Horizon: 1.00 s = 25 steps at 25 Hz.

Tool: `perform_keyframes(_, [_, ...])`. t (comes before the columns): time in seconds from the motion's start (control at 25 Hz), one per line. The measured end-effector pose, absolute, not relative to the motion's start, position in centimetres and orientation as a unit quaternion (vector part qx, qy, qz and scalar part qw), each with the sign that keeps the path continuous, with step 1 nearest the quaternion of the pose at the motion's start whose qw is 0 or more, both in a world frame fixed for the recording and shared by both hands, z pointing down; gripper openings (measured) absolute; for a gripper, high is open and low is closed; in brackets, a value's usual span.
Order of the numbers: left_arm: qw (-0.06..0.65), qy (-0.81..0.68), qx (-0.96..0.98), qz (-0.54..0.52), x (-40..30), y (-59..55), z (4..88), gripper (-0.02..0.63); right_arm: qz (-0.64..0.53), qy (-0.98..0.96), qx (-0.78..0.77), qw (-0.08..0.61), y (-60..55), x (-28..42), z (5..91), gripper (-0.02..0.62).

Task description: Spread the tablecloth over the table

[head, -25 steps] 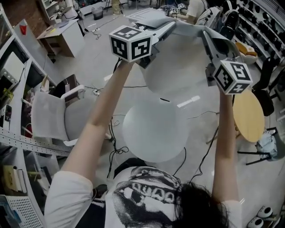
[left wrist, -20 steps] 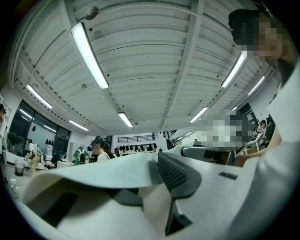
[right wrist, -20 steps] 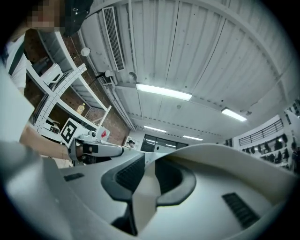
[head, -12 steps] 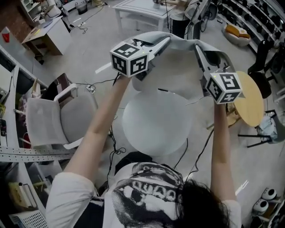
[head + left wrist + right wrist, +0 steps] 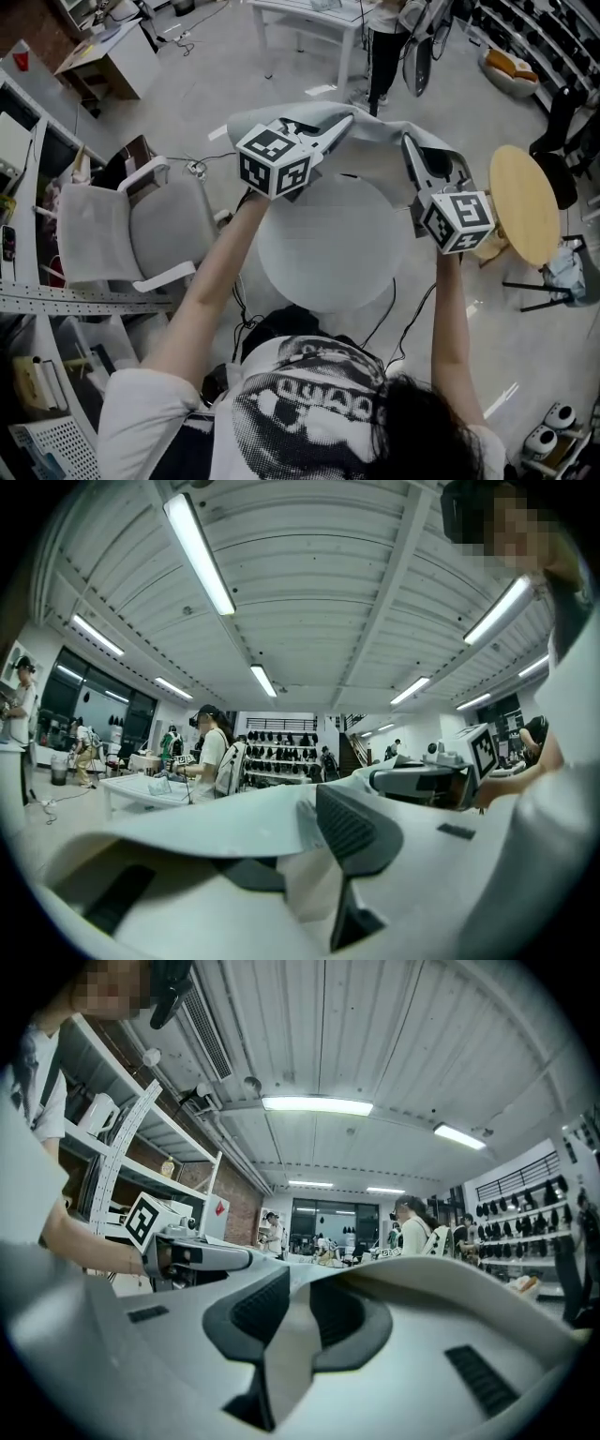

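- The tablecloth hangs bunched in the air above the far edge of the round surface. It could land off-centre and leave the near edge bare, or a thin pinch could slip.
- The left tongs are nearly closed, clamping the cloth's hem.
- The right tongs likewise pinch the hem.
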<state>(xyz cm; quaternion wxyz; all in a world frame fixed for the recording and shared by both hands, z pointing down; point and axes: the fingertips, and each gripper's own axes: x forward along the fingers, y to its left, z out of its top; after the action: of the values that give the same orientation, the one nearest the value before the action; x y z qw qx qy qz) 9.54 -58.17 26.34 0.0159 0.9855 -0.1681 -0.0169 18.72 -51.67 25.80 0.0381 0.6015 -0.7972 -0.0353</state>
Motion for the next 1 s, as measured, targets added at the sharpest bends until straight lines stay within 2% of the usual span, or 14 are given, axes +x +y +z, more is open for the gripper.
perform_keyframes(0.56, [0.06,-0.235,0.97,0.032,6.4,-46.3,33.0,0.101,0.082,-0.827,0.556,-0.015,-40.1,16.5,32.9,0.055])
perform_keyframes(1.0, [0.143,-0.27,0.951,0.045,3.7,-36.1,39.7,0.1,0.168,-0.839,0.517,-0.021,-30.5,14.5,39.6,0.046])
